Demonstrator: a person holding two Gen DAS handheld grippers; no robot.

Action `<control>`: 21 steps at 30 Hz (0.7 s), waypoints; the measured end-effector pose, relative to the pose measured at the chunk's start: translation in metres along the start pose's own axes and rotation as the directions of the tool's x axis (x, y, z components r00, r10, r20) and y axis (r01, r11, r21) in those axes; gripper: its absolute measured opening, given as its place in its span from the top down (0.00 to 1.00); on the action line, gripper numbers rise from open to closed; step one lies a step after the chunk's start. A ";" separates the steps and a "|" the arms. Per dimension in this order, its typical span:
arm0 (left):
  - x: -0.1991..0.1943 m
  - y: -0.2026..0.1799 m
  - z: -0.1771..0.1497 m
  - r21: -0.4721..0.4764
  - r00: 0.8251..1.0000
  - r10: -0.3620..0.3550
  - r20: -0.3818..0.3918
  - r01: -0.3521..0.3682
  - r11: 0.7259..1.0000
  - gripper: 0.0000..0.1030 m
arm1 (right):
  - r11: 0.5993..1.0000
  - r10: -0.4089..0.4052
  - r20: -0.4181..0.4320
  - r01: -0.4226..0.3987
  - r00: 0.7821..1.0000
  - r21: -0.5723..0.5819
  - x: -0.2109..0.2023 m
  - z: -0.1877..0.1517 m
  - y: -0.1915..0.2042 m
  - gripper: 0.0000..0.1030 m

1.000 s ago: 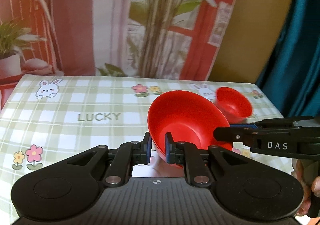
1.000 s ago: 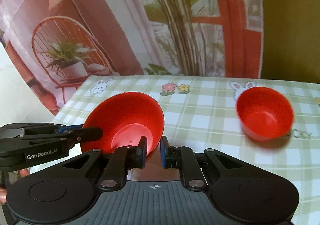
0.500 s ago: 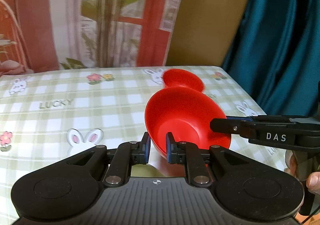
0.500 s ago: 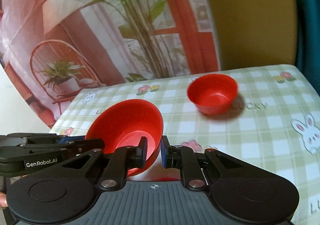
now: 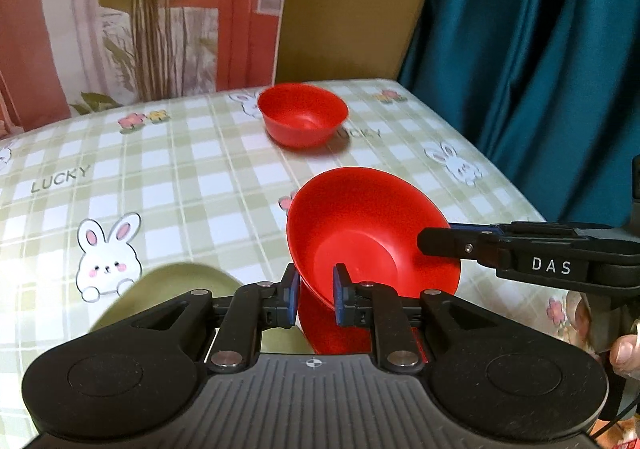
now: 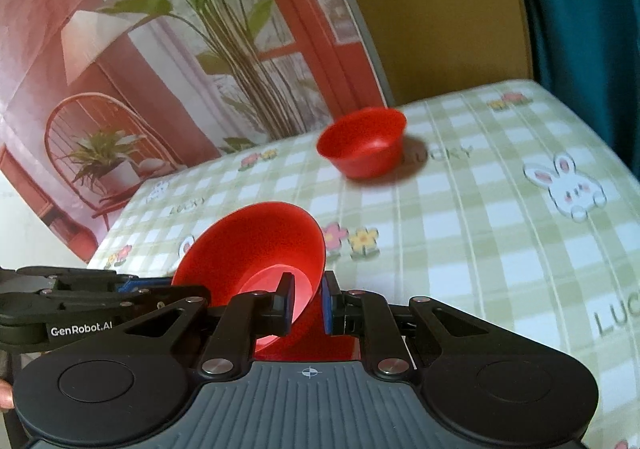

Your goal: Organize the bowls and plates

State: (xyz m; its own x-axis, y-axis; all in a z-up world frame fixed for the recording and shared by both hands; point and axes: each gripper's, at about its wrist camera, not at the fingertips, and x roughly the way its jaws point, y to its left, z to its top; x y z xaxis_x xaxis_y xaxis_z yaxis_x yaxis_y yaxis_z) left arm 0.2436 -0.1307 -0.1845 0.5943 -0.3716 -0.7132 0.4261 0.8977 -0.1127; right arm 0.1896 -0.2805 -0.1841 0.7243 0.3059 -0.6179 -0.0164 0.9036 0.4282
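A: The left claw (image 5: 314, 297) was clamped on the near rim of the big red bowl (image 5: 360, 225), one blue-padded finger outside the wall and one inside. The bowl was tilted, its opening facing up and away, held above the surface (image 5: 192, 177).

B: And the other one in that view?

A: The right claw (image 5: 430, 245) came in from the right side and pinched the same bowl's far right rim. A small red bowl (image 5: 302, 121) sat upright farther back on the checked cloth, well apart from the held one. A pale green plate (image 5: 180, 289) lay low on the left, partly hidden behind the left claw's body.

B: What did the right wrist view show?

A: The right claw (image 6: 306, 303) was closed on the big red bowl's (image 6: 256, 245) rim, wall between its fingers. The left claw (image 6: 188, 291) reached in from the left edge and gripped the opposite rim. The small red bowl (image 6: 362, 147) stood near the back of the surface (image 6: 480, 229), somewhat blurred, beside a printed "LUCKY".
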 end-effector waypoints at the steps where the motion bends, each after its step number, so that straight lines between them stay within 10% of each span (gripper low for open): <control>1: 0.000 -0.002 -0.003 0.005 1.000 -0.001 -0.006 0.001 1.000 0.82 | 1.000 -0.003 -0.006 0.003 1.000 0.001 0.000 -0.003 -0.001 0.86; 21: 0.012 -0.003 -0.019 0.030 0.999 0.039 -0.018 -0.038 0.999 0.70 | 0.999 -0.039 -0.016 0.039 0.999 -0.013 -0.005 -0.011 -0.006 0.83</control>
State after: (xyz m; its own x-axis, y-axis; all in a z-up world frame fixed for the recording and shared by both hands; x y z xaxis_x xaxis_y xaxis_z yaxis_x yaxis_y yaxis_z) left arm 0.2368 -0.1333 -0.2060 0.5978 -0.3319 -0.7297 0.4233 0.9037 -0.0643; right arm 0.1789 -0.2841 -0.1906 0.7135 0.2754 -0.6443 0.0025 0.9185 0.3953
